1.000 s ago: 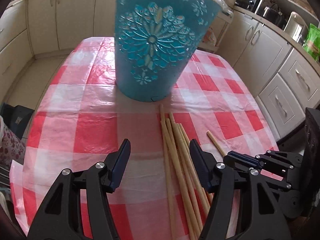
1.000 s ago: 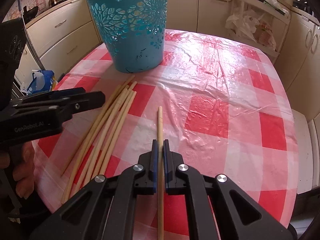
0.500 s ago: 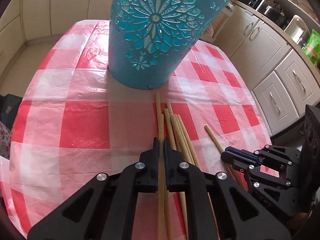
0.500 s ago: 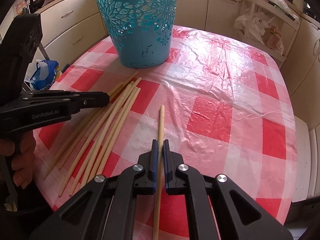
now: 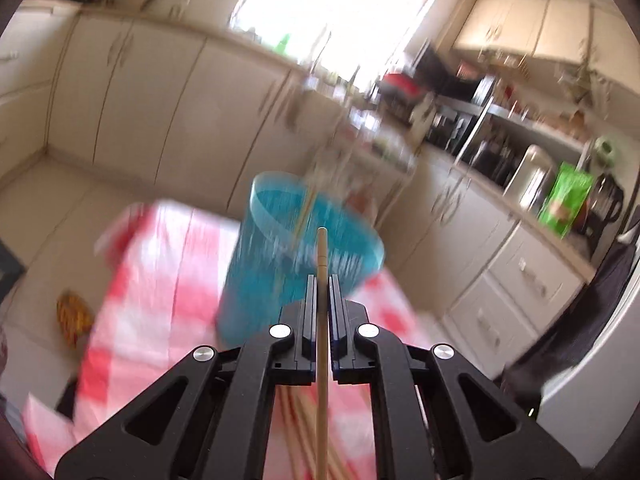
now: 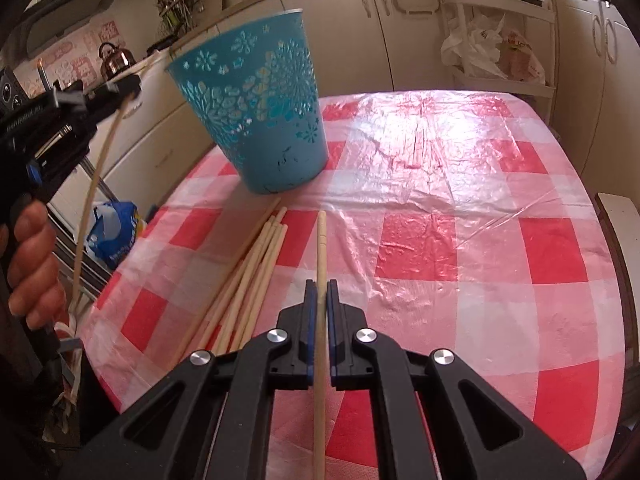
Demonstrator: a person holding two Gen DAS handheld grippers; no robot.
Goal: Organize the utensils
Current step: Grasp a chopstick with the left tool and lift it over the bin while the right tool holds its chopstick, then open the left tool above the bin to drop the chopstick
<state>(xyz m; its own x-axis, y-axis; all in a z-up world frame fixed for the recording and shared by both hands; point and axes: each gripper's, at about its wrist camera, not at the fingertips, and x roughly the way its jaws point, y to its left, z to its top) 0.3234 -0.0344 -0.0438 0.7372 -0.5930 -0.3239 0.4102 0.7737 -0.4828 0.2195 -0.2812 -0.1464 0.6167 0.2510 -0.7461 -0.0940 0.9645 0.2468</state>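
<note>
A teal perforated bucket (image 6: pixel 260 120) stands on the red-and-white checked table (image 6: pixel 480 240); it is blurred in the left wrist view (image 5: pixel 288 256). My left gripper (image 5: pixel 321 284) is shut on a wooden chopstick (image 5: pixel 321 320), raised beside the bucket's rim. From the right wrist view that gripper (image 6: pixel 128 87) holds its chopstick (image 6: pixel 96 184) hanging down, left of the bucket. My right gripper (image 6: pixel 318 292) is shut on another chopstick (image 6: pixel 320 320) just above the table. Several loose chopsticks (image 6: pixel 248 276) lie in front of the bucket.
Cream kitchen cabinets (image 5: pixel 160 112) surround the table. A counter with appliances and a green bag (image 5: pixel 564 204) runs on the right. A blue bag (image 6: pixel 114 232) lies on the floor left of the table. A rack with plastic bags (image 6: pixel 492 48) stands behind.
My left gripper closed on a chopstick from the pile and lifted it fast to the height of the bucket's rim. My right gripper rose slightly, still holding its chopstick.
</note>
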